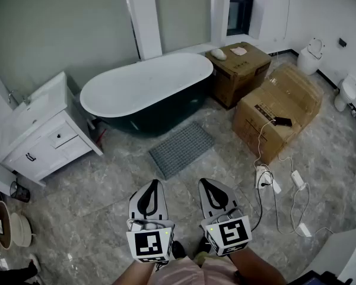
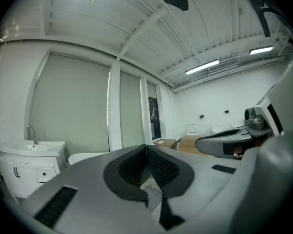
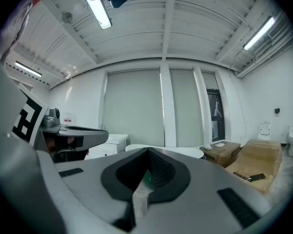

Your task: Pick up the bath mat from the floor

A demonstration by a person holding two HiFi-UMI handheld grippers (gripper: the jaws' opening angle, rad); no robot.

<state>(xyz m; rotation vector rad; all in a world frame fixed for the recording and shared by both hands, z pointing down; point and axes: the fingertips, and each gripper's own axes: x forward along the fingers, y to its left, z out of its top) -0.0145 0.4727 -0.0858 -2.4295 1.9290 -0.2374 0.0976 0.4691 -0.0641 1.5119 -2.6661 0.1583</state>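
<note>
A grey textured bath mat (image 1: 181,149) lies flat on the marble floor, just in front of the dark freestanding bathtub (image 1: 147,91). My left gripper (image 1: 152,183) and right gripper (image 1: 208,181) hover side by side near the bottom of the head view, well short of the mat. Both are shut with nothing between the jaws. In the left gripper view the shut left gripper (image 2: 146,147) points level toward the tub, a sliver of mat showing through its notch. The right gripper (image 3: 147,151) likewise faces the tub (image 3: 166,151).
A white vanity (image 1: 40,129) stands at the left. Two cardboard boxes (image 1: 277,108) sit at the right, one with a phone (image 1: 282,122) on top. Cables and chargers (image 1: 277,186) trail on the floor to my right. Toilets (image 1: 311,53) line the far right wall.
</note>
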